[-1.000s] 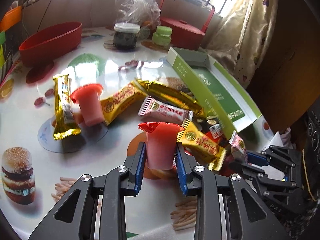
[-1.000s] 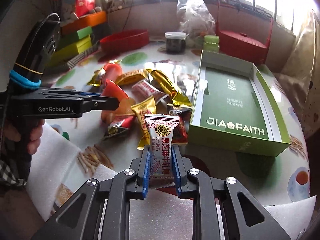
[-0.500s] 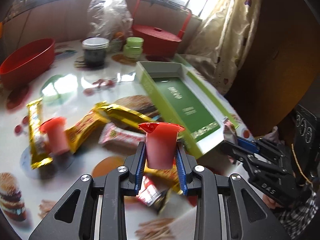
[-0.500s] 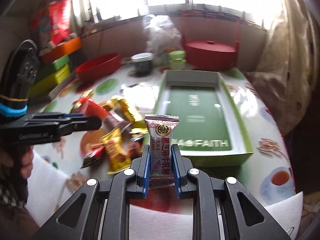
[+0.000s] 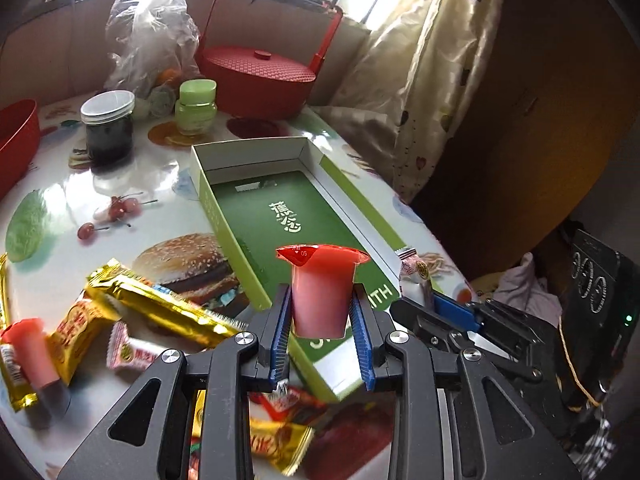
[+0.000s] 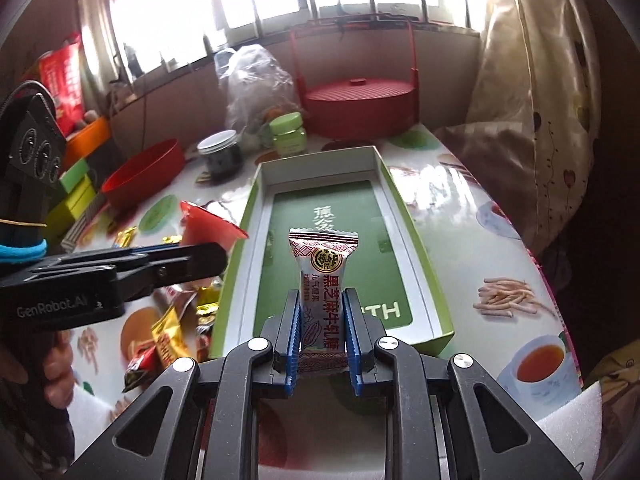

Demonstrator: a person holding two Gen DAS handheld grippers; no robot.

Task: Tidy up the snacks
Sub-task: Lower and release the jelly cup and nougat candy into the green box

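On the left part of the table [image 5: 120, 184], which has a glossy cloth printed with food pictures, most of the snacks are not yet sorted. I see a long gold foil bar [image 5: 160, 308], a yellow wrapped bar [image 5: 78, 326], a small pink and white candy packet [image 5: 130, 354] and a second pink jelly cup with red lid [image 5: 34, 354], all lying in a loose heap. More wrappers lie under my left tool, near the bottom edge of that view.

My left gripper [image 5: 320, 322] is clamped on a pink jelly cup with a red foil lid [image 5: 320, 292]; the blue pads press both sides of it and the cup stands upright. It hangs above the near corner of the shallow green cardboard box [image 5: 224, 216], not inside it yet.

The box itself looks empty in both views; I see only its dark green floor with white letters.

Further to the right, my right gripper [image 6: 322, 334] is pressed tight on a white and red nougat candy packet [image 6: 323, 280], which stands upright between the blue pads, in front of the near end of the same box.

So I judge the task is at its beginning: two snacks are lifted and close to the box, none is put in, and the whole heap on the left remains.
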